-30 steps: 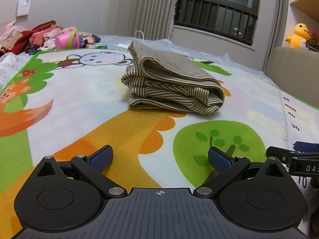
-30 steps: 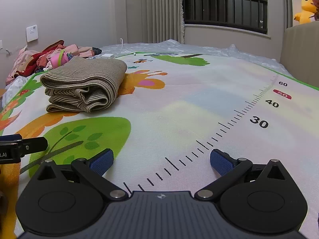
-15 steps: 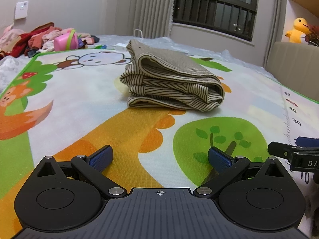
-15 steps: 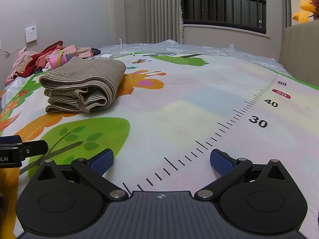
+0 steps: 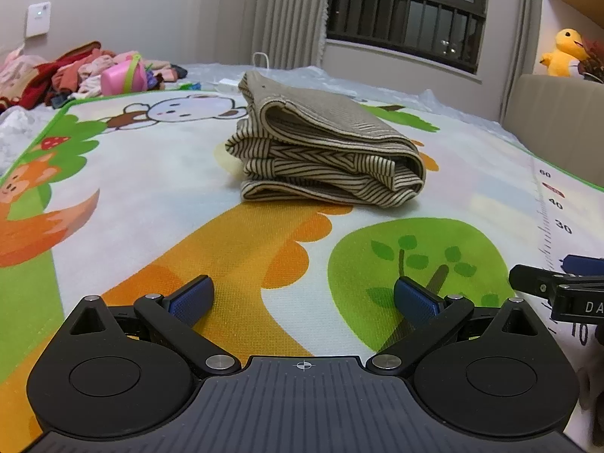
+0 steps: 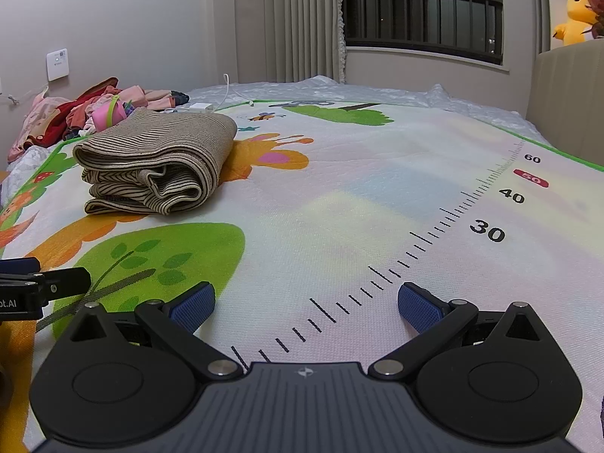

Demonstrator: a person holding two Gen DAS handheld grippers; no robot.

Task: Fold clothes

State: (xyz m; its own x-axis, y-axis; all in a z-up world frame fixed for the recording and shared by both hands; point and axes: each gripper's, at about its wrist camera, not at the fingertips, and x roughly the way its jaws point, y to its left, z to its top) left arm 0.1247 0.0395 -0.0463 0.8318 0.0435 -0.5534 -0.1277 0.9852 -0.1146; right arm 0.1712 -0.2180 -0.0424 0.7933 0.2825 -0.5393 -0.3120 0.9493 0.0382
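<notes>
A beige striped garment (image 5: 324, 151) lies folded in a thick stack on the cartoon play mat (image 5: 158, 204); it also shows in the right wrist view (image 6: 154, 162) at the left. My left gripper (image 5: 304, 298) is open and empty, low over the mat, well short of the stack. My right gripper (image 6: 306, 304) is open and empty over the mat's ruler print, to the right of the stack. Each gripper's tip shows at the edge of the other's view.
A pile of unfolded pink and red clothes (image 5: 75, 75) with a pink container (image 5: 122, 77) lies at the far left off the mat. A beige headboard (image 5: 558, 120) with a yellow plush toy (image 5: 562, 53) stands at the right. Curtains and a window are behind.
Both grippers have shifted slightly; the folded stack sits a little lower and nearer in the left wrist view. The jaws have stayed open and the garment has not moved.
</notes>
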